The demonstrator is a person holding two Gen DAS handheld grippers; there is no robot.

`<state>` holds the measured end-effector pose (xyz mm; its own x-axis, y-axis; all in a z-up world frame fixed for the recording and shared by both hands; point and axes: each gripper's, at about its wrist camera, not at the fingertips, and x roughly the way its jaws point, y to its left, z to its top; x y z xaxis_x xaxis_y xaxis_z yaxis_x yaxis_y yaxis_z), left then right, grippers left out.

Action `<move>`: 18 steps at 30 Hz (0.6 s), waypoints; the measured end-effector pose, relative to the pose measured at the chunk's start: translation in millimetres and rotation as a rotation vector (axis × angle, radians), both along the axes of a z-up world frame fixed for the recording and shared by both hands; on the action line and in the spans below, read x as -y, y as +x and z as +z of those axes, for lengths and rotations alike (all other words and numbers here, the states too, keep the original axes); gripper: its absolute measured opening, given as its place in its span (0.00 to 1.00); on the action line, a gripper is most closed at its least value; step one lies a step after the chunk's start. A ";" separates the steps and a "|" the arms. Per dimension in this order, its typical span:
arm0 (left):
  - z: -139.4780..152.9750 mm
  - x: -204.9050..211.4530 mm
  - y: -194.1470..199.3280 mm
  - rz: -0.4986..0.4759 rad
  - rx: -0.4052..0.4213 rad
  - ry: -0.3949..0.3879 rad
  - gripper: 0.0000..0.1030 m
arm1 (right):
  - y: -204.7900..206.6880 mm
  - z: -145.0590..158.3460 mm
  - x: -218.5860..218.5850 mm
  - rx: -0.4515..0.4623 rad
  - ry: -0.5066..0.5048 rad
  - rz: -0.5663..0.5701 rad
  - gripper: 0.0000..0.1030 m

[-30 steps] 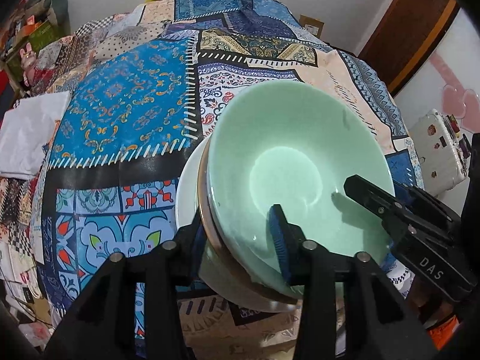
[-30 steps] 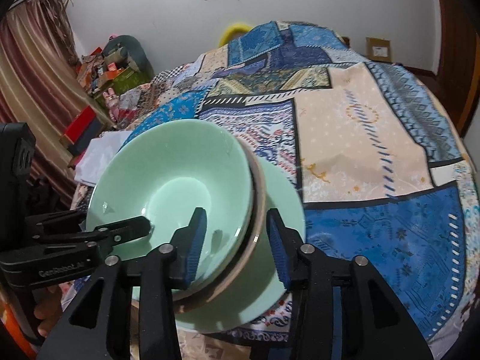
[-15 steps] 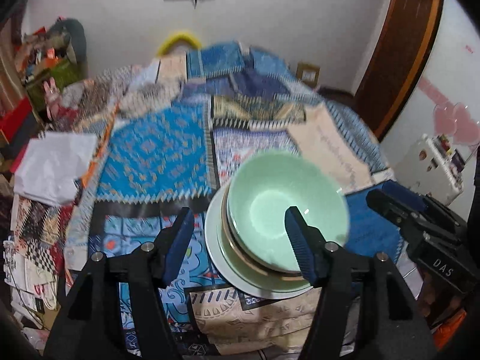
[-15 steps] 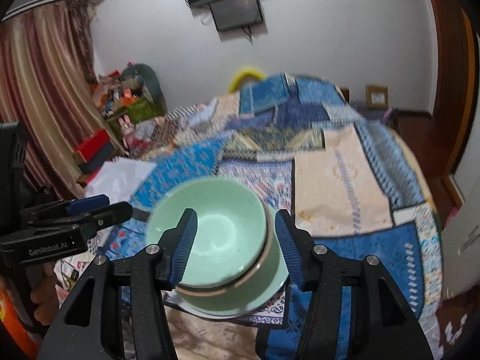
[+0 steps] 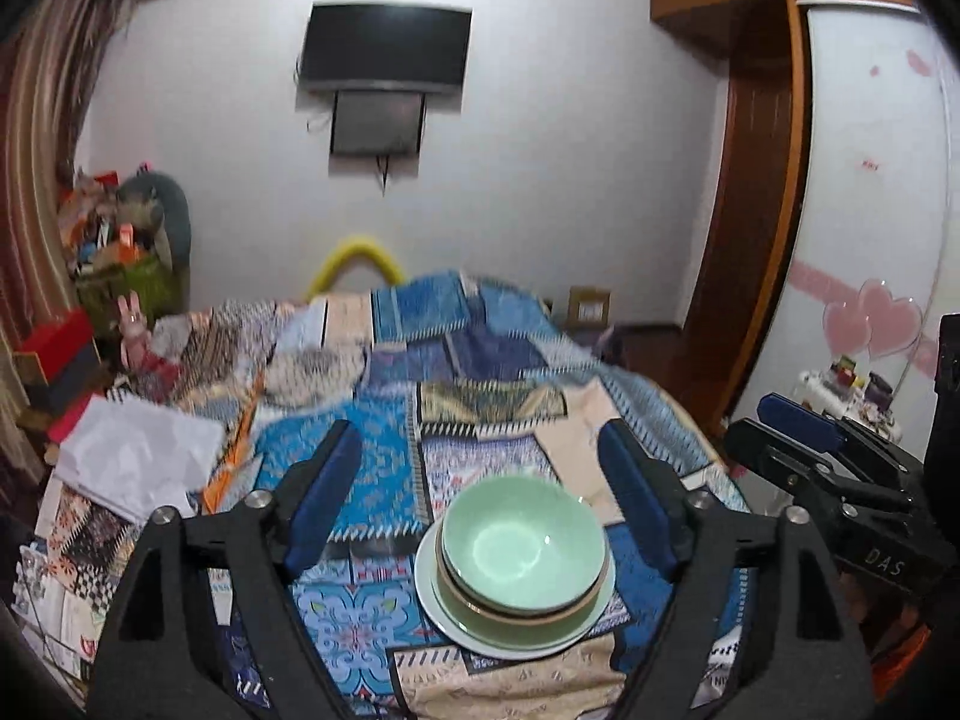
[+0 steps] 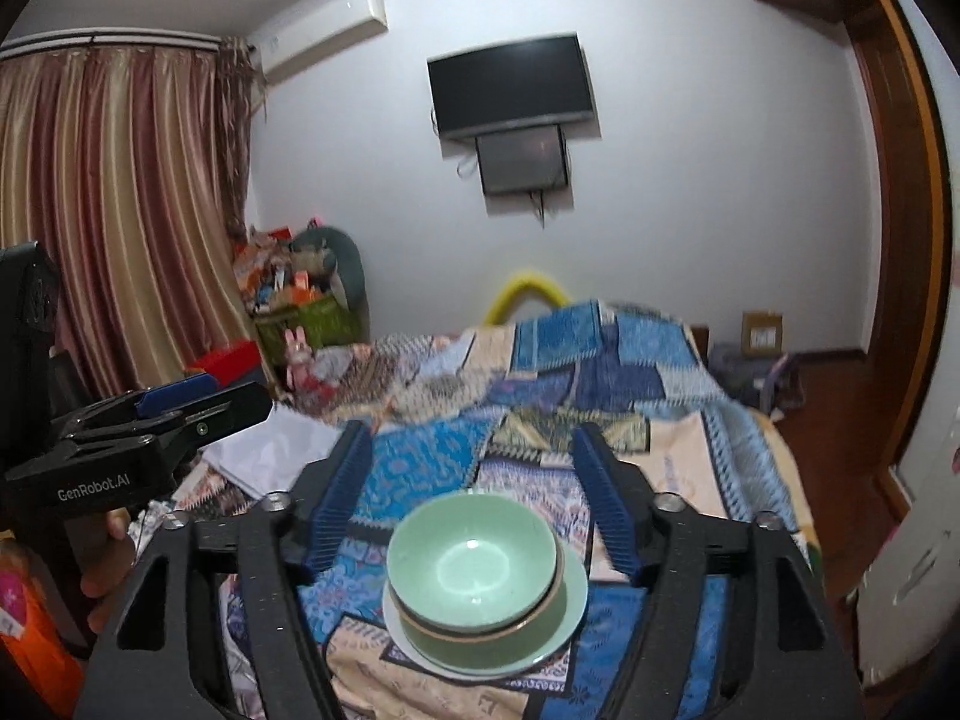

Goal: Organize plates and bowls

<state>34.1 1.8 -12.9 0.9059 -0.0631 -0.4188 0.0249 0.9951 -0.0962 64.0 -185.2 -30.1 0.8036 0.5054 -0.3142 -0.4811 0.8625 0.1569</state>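
A pale green bowl (image 5: pixel 522 540) (image 6: pixel 471 558) sits nested in a brown-rimmed bowl (image 5: pixel 480 600). Both rest on a green plate (image 6: pixel 576 588) that lies on a white plate (image 5: pixel 427 588), all on the patchwork quilt (image 5: pixel 372 468). My left gripper (image 5: pixel 478 438) hovers high above and behind the stack. Its jaws are opening and the pads touch nothing. My right gripper (image 6: pixel 472 438) is raised the same way, its jaws also opening with nothing gripped. Each gripper also shows at the edge of the other's view, the right gripper (image 5: pixel 792 420) and the left gripper (image 6: pixel 198 402).
A crumpled white sheet (image 5: pixel 132 456) lies on the quilt's left side. A cluttered green basket (image 6: pixel 312 318) stands by the striped curtain (image 6: pixel 120 210). A TV (image 5: pixel 384 48) hangs on the far wall. A wooden door frame (image 5: pixel 756 240) and a white cabinet are at the right.
Both grippers let go of the bowl rims, opened wider and rose up and back. The stack now looks small and far below, and the wall and TV have come into view.
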 end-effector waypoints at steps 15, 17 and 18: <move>15.4 7.1 -30.7 0.029 0.144 0.060 1.00 | -10.6 12.2 0.2 0.103 0.017 -0.046 1.00; 14.9 7.7 -31.3 0.026 0.144 0.055 1.00 | -14.4 11.9 -0.3 0.112 0.011 -0.052 1.00; 14.7 8.5 -32.4 0.026 0.144 0.052 1.00 | -15.6 12.0 -0.7 0.116 0.008 -0.053 1.00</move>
